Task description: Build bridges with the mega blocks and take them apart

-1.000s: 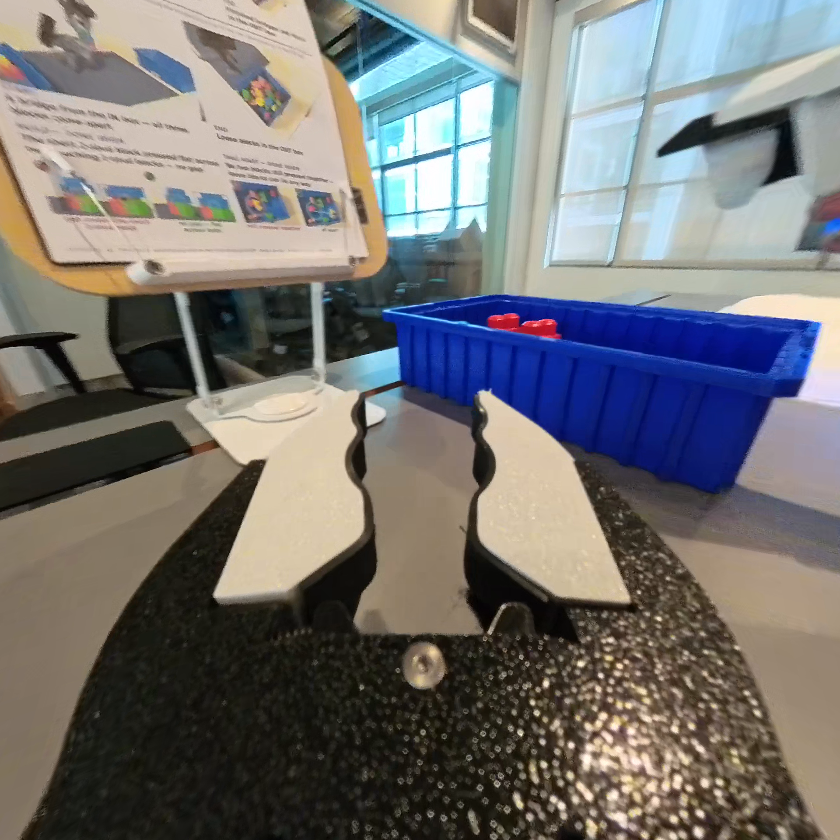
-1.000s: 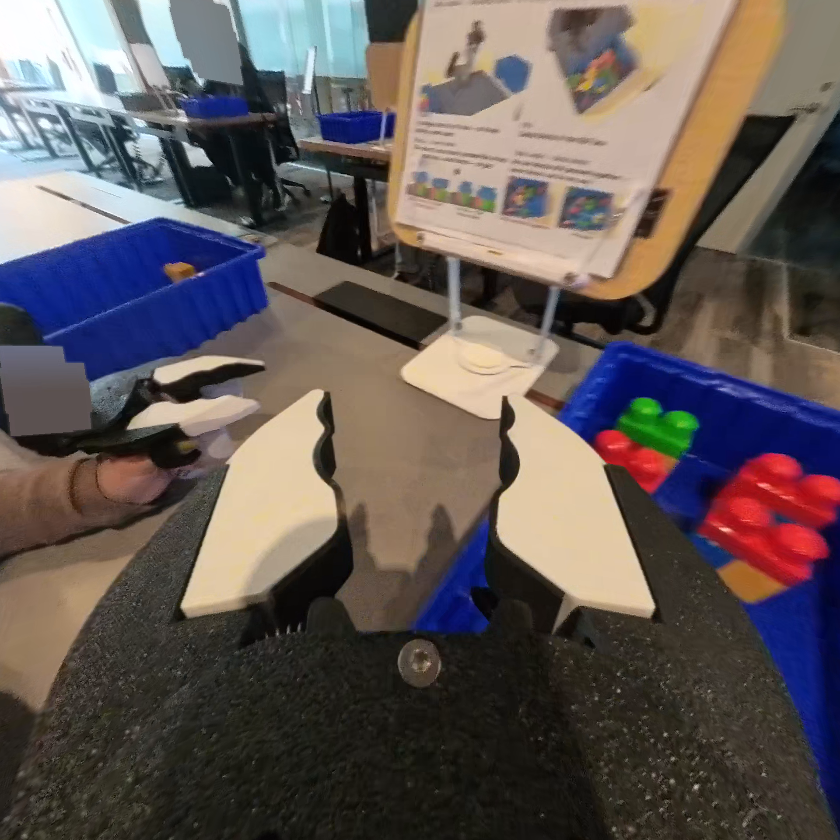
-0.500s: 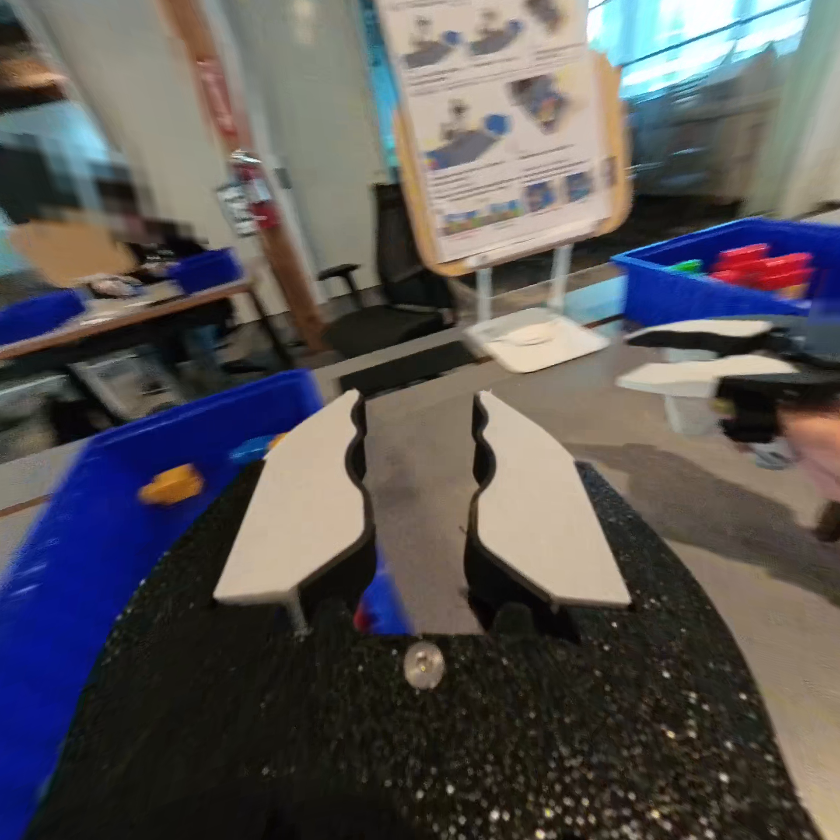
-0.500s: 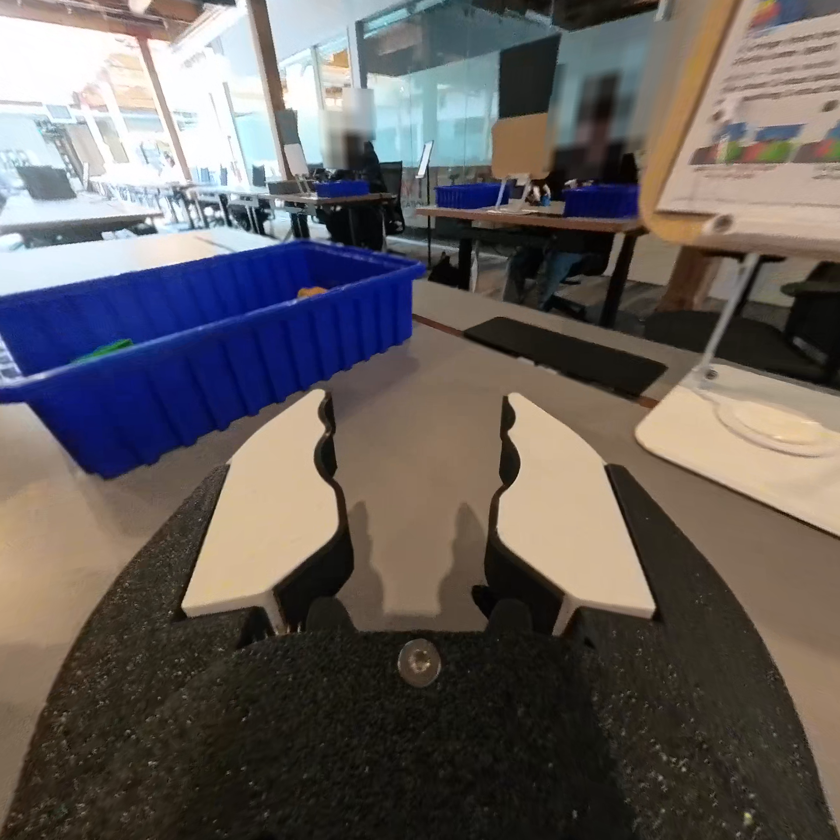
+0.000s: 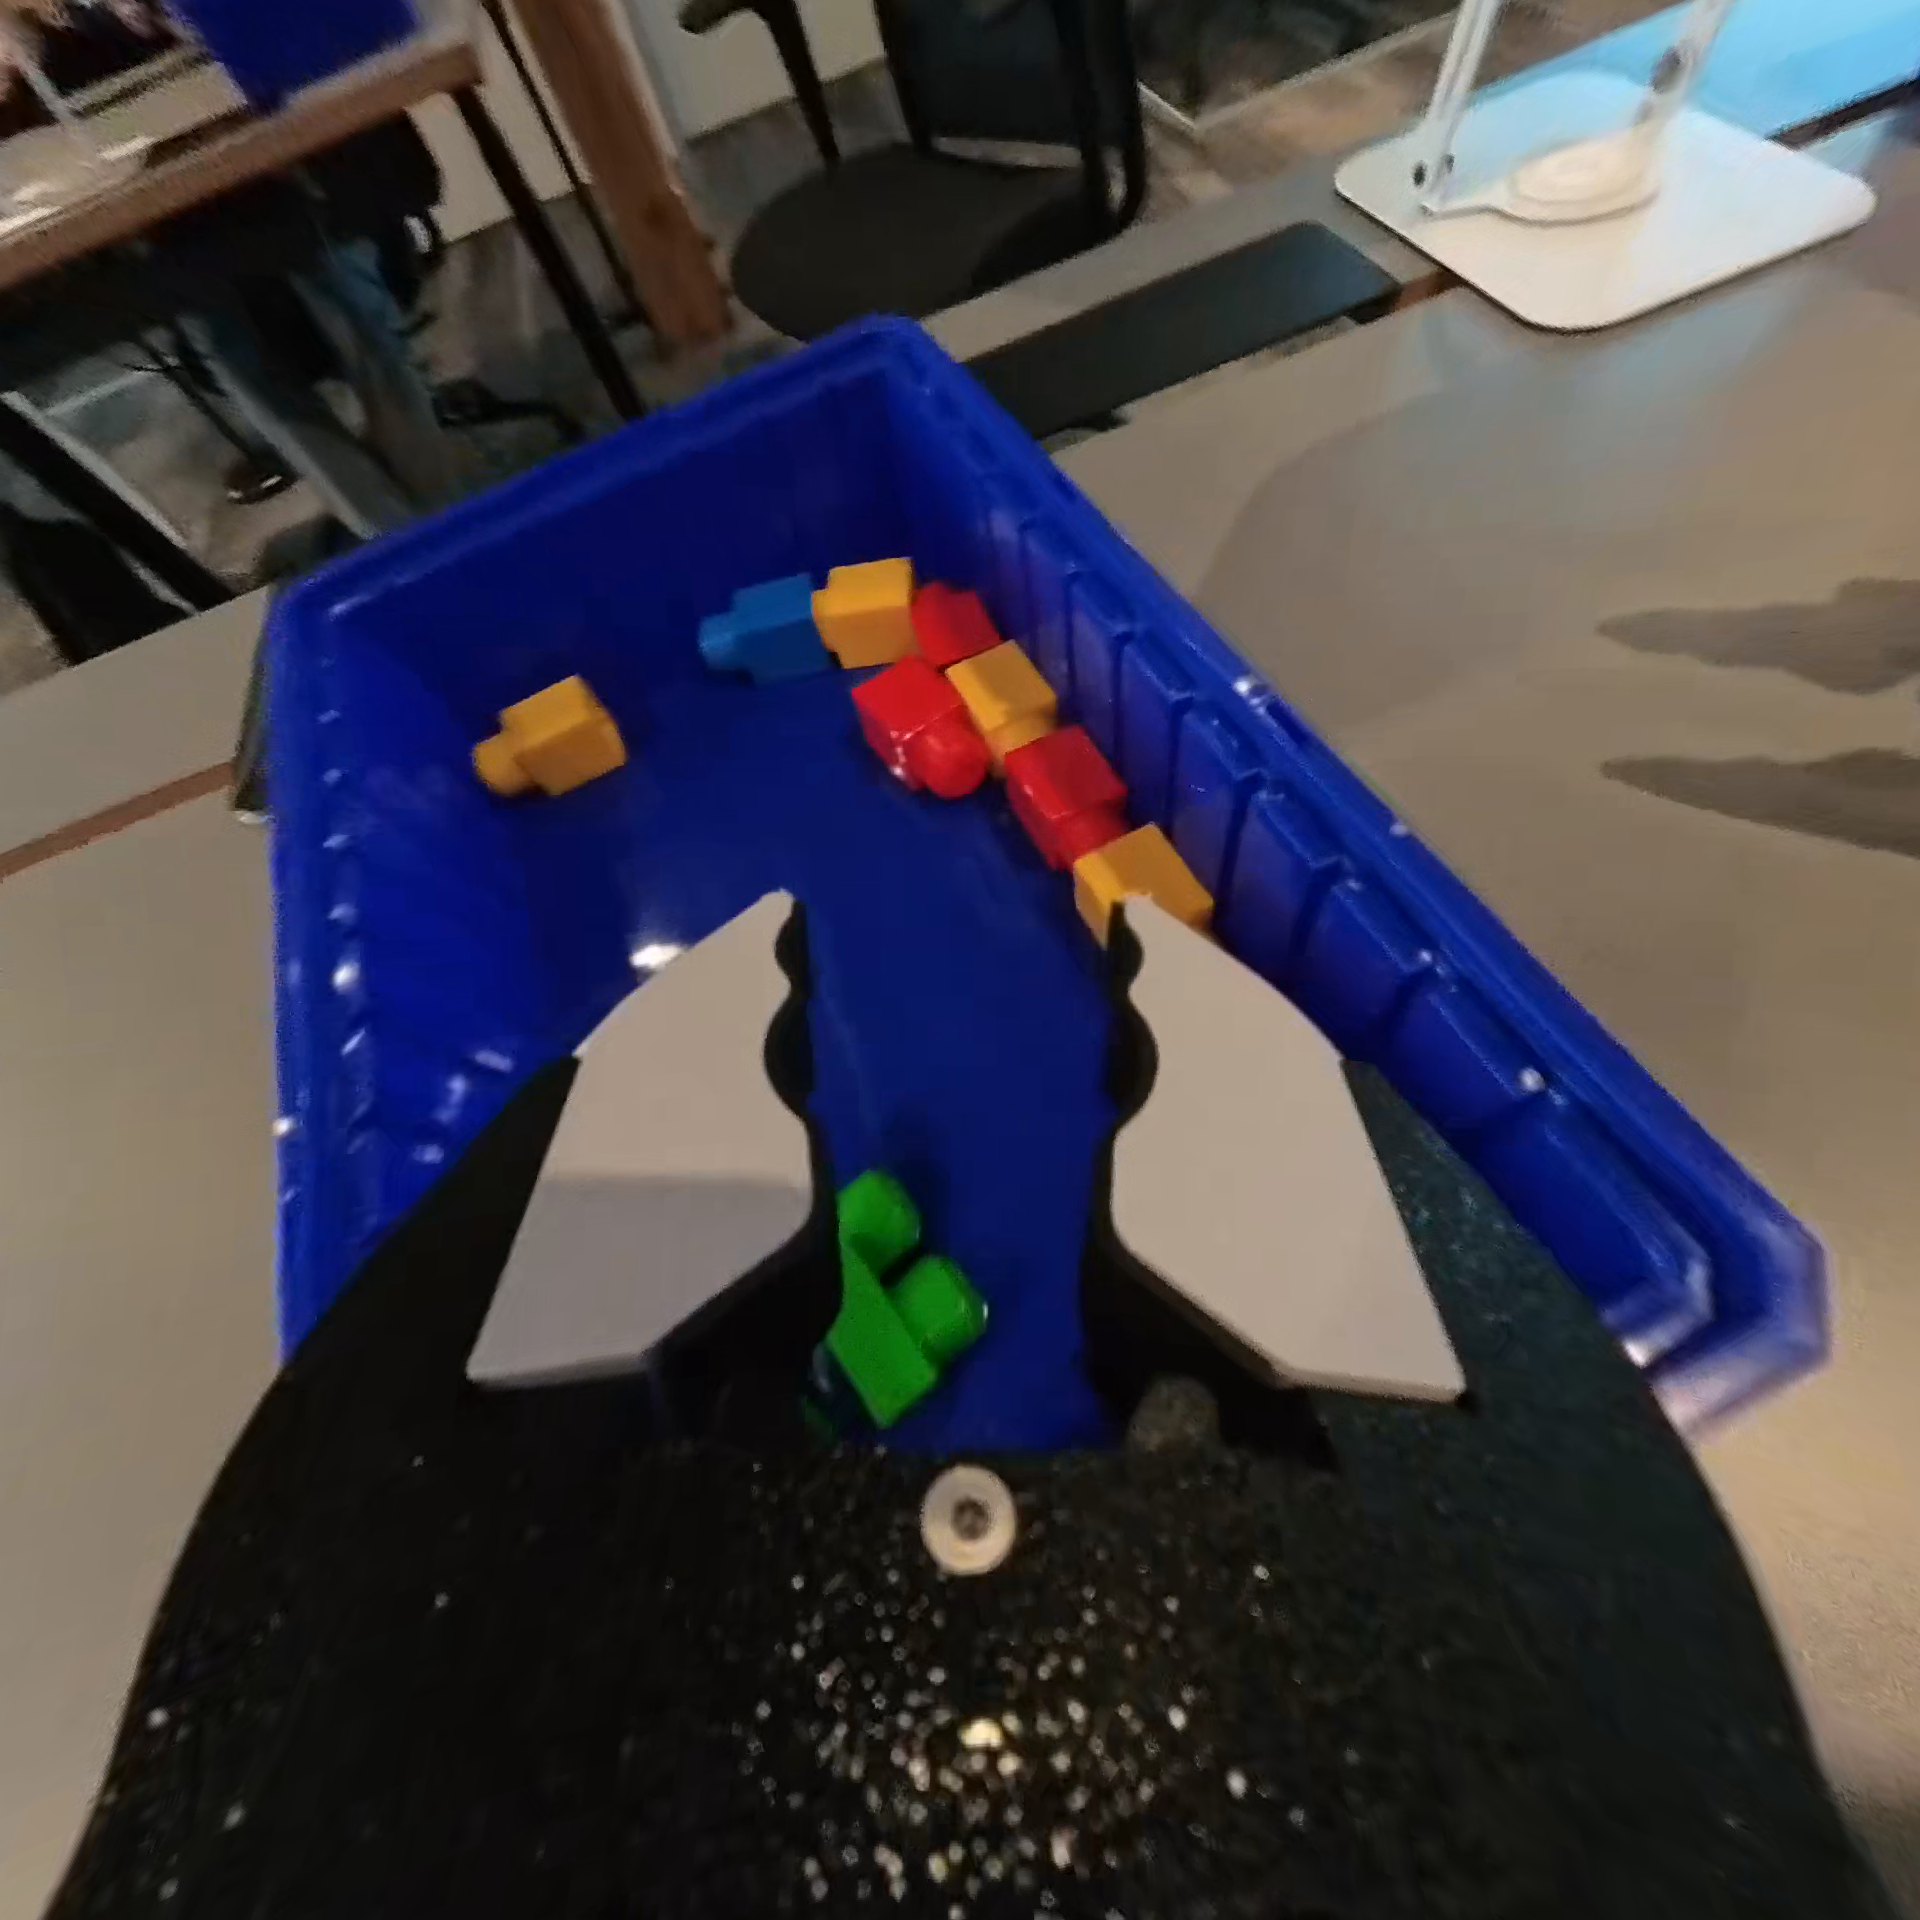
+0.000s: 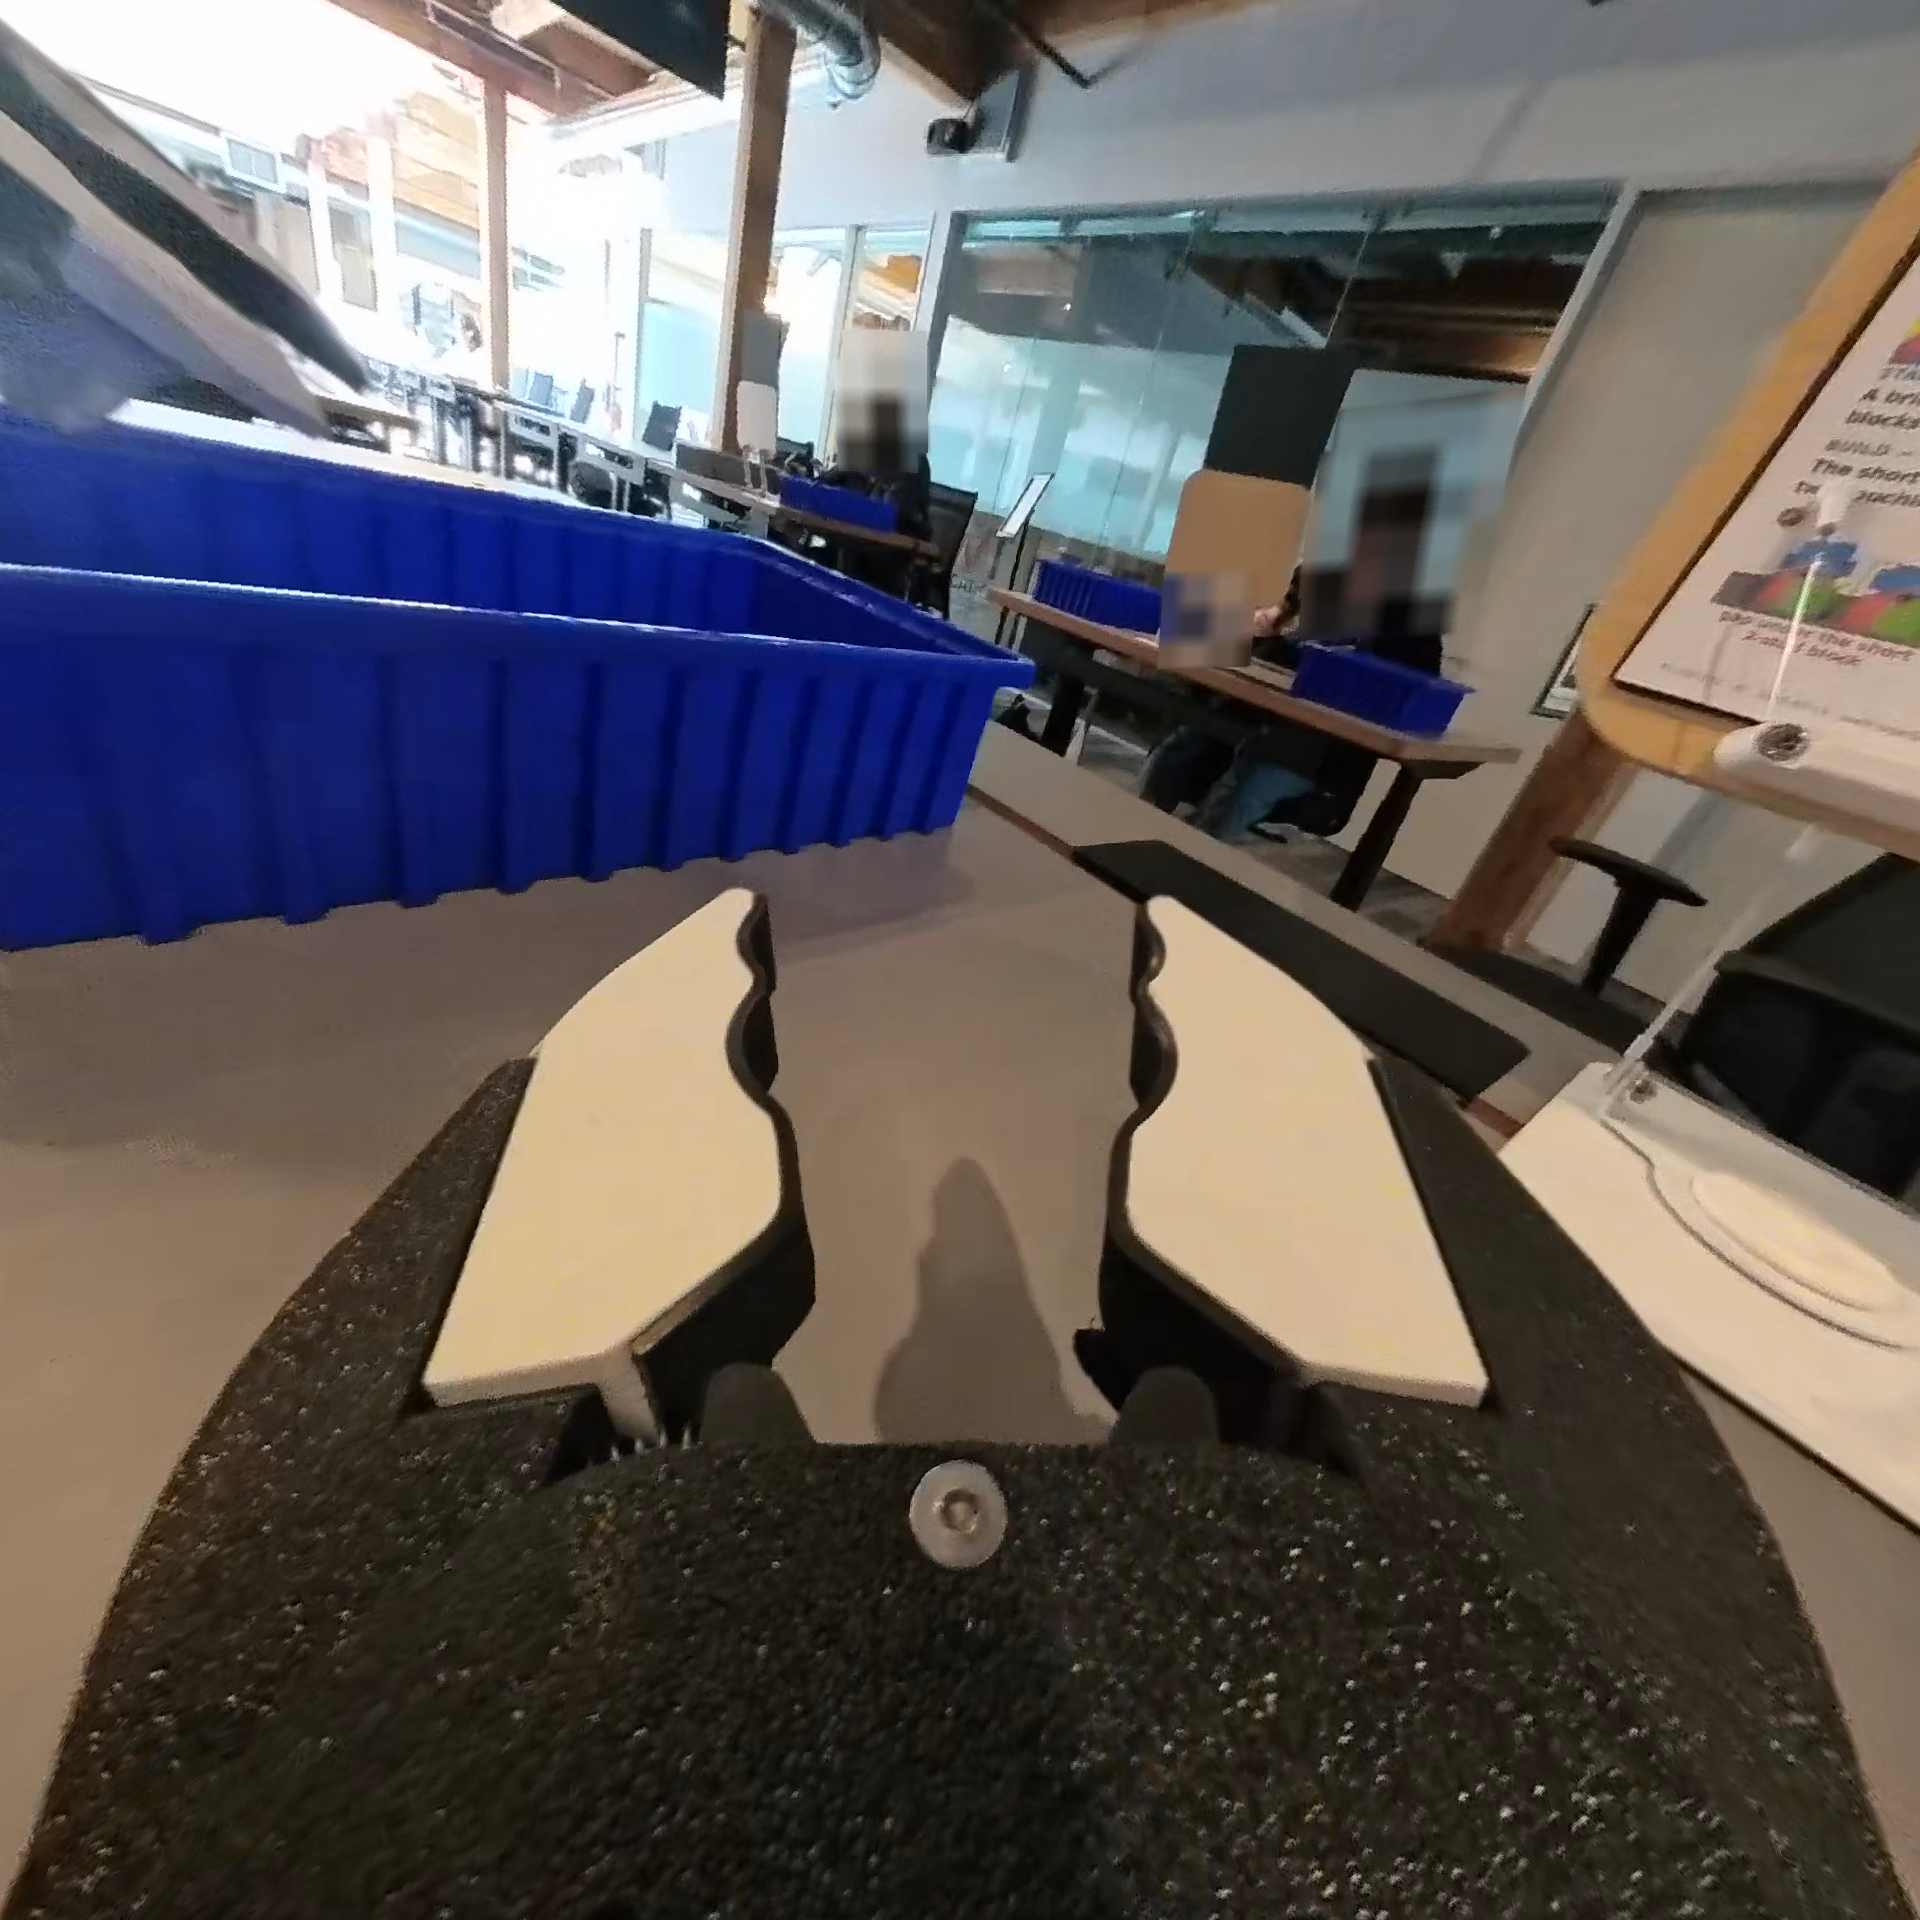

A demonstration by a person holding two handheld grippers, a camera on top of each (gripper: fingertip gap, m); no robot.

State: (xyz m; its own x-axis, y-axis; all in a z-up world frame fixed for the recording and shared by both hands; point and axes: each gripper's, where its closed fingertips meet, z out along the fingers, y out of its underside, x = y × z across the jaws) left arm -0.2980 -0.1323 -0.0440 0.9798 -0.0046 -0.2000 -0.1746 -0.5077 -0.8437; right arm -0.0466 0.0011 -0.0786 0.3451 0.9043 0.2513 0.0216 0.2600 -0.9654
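Note:
In the left wrist view, my left gripper [image 5: 951,920] is open and empty, hovering over a blue bin [image 5: 1226,727]. Loose blocks lie inside: a green two-stud block [image 5: 899,1314] right under the jaws, a lone yellow block [image 5: 551,738] at the left, a blue block [image 5: 764,629] at the far end, and a cluster of red [image 5: 920,717] and yellow blocks [image 5: 1138,888] along the right wall. In the right wrist view, my right gripper [image 6: 951,914] is open and empty, low over the grey table [image 6: 260,1039]. The same blue bin [image 6: 468,727] stands to its left.
A white stand base [image 5: 1600,208] with an instruction board [image 6: 1787,520] stands on the table to the right. The left gripper's body [image 6: 135,312] shows above the bin at the upper left. Other desks, chairs and blurred people are beyond the table edge. Measured from the fingertips, the blue block [image 5: 764,629] is 25 cm or so from the left gripper and 40 cm from the right.
My left gripper has swung left and tilted down, from facing the board and the right-hand bin to hovering over the left bin. My right gripper has turned left and dropped low to the table.

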